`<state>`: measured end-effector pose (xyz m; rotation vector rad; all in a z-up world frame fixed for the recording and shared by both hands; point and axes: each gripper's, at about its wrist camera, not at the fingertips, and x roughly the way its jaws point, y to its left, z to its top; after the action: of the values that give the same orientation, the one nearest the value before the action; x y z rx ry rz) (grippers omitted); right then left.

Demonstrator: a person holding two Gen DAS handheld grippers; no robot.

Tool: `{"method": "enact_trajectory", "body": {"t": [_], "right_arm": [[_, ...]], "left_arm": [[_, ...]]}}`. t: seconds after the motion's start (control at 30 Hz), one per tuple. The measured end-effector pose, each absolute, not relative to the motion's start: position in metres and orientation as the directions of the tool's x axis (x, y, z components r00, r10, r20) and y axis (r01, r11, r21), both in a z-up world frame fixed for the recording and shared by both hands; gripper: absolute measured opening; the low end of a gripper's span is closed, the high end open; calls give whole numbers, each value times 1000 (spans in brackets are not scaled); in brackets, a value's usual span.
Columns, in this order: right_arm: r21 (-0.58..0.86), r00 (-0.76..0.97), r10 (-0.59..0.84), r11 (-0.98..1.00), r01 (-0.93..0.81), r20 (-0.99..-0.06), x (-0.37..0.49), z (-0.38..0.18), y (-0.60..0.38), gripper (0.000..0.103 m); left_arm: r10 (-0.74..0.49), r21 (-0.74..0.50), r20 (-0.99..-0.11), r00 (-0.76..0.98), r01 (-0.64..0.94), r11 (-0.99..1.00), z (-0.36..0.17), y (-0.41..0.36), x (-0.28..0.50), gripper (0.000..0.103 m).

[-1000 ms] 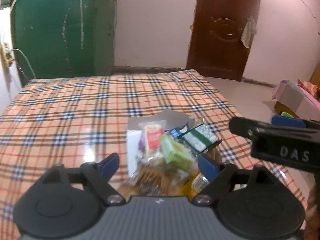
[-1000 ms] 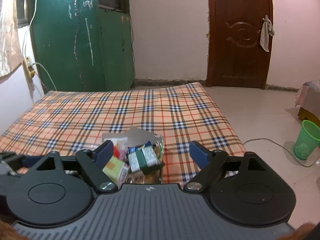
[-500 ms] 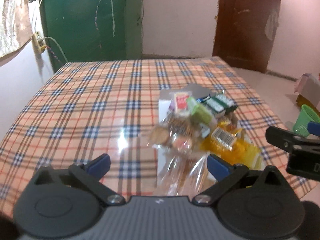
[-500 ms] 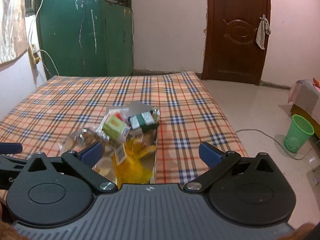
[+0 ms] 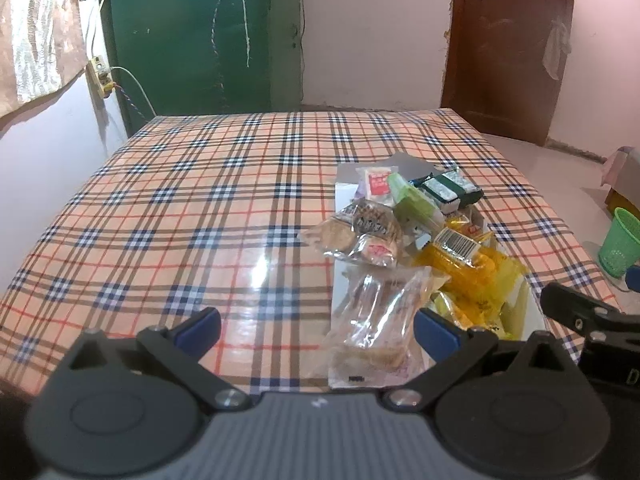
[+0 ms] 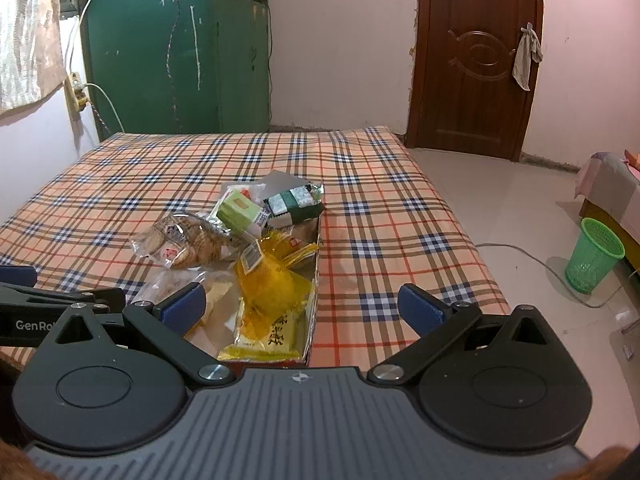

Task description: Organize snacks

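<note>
My black claws carry blue pads (image 6: 182, 312). The worktop (image 5: 200, 208) is orange plaid; one snack packet (image 6: 272, 284) yellow, one box (image 6: 236, 210) green.

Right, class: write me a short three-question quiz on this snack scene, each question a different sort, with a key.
1. True or false: the left tool is shut on a packet.
2. Multiple choice: the bin on the floor is A red, B green, C black.
3. Fill in: the snacks lie on a ____ cloth.

Key: 1 false, both the left and right tool are open and empty; 2 B; 3 checked.
</note>
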<state>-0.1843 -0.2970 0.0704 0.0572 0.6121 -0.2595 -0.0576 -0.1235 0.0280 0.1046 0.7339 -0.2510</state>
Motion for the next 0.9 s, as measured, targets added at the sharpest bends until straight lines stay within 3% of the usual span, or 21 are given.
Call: {"method": "enact_trajectory", "body": {"t": [0.9], "right_arm": [[5, 810, -195, 972, 237, -553, -205, 61, -283, 103]], "left_arm": [[-201, -2, -553, 809, 240, 971, 35, -112, -88, 101]]}}
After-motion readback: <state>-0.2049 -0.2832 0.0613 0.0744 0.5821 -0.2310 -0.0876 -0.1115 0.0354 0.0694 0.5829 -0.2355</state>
